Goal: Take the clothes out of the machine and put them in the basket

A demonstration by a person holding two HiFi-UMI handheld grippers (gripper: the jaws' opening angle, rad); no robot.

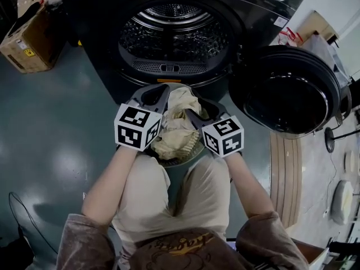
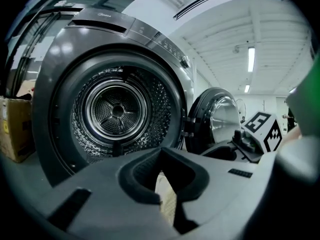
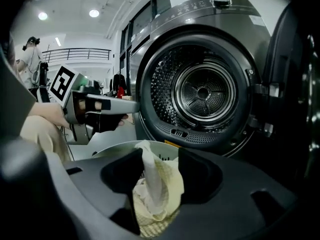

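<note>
A heap of cream and pale-yellow clothes [image 1: 177,125] fills the round basket [image 1: 188,160] in front of my knees, below the machine's open drum [image 1: 174,32]. The drum looks empty. My right gripper [image 1: 198,111] hovers over the heap. In the right gripper view its jaws [image 3: 161,156] stand apart, and a fold of cream cloth [image 3: 156,184] rises loosely between them. My left gripper [image 1: 160,91] is at the heap's left edge. Its tips [image 2: 160,151] meet with nothing seen between them, and cloth [image 2: 167,199] shows below them.
The machine's round door [image 1: 289,89] hangs open to the right, close to my right gripper. A cardboard box [image 1: 28,38] stands on the floor at the far left. A second person stands far off in the right gripper view.
</note>
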